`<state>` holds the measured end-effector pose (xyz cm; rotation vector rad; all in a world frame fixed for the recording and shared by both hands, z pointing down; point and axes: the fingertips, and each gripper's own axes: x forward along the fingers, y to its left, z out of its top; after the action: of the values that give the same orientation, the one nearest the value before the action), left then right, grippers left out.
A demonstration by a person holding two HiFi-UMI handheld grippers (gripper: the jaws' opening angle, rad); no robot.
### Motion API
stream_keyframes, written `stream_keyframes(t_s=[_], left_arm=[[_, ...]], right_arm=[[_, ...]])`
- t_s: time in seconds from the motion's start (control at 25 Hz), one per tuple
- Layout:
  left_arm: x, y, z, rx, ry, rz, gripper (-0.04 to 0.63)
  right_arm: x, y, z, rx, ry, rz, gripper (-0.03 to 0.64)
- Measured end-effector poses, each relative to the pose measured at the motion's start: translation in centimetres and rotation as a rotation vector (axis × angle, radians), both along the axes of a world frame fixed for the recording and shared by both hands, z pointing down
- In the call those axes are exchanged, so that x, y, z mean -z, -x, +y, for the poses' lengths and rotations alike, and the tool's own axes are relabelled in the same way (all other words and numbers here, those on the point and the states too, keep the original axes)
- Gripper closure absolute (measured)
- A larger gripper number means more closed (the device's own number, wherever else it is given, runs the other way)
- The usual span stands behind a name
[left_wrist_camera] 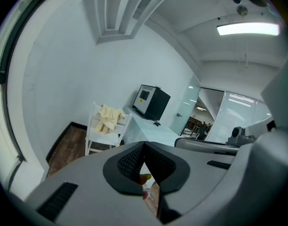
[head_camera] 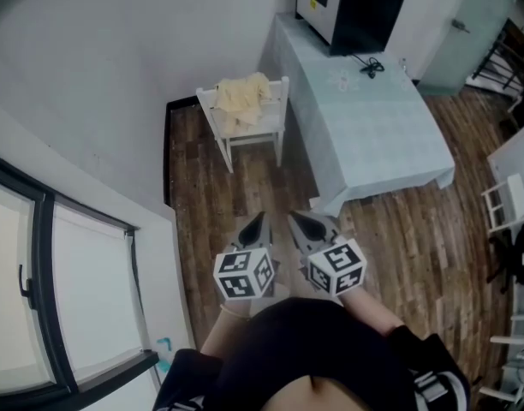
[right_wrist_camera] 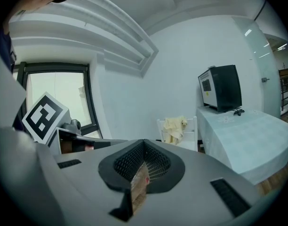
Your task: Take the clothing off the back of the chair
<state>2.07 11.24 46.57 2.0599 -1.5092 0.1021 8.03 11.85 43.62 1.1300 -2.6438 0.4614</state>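
Left gripper clenched, jaws together, nothing between them. Right gripper likewise pressed closed and empty. The two sit side by side just ahead of the person's body, above the wooden floor, both pointing toward the white chair and well apart from it. The pale yellow clothing is draped over the chair's back, hanging down toward the seat – untouched. The chair stands by the wall, just beside a table under a pale cloth, with a black appliance at its far end.
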Motion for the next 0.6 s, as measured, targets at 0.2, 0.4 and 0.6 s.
stream_keyframes(t_s=[0.2, 0.4, 0.6], left_arm=[[-0.5, 2.6, -1.8, -0.010, 0.001, -0.009, 0.597], [-0.3, 5.2, -3.4, -0.014, -0.005, -0.004, 0.597], [-0.6, 7.1, -4.6, -0.022, -0.006, -0.003, 0.597]], right_arm=[[-0.1, 2.5, -2.0, -0.020, -0.012, -0.005, 0.604], [-0.2, 5.3, -3.6, -0.016, -0.020, 0.001, 0.604], [-0.4, 7.4, -4.9, -0.022, -0.026, -0.001, 0.604]])
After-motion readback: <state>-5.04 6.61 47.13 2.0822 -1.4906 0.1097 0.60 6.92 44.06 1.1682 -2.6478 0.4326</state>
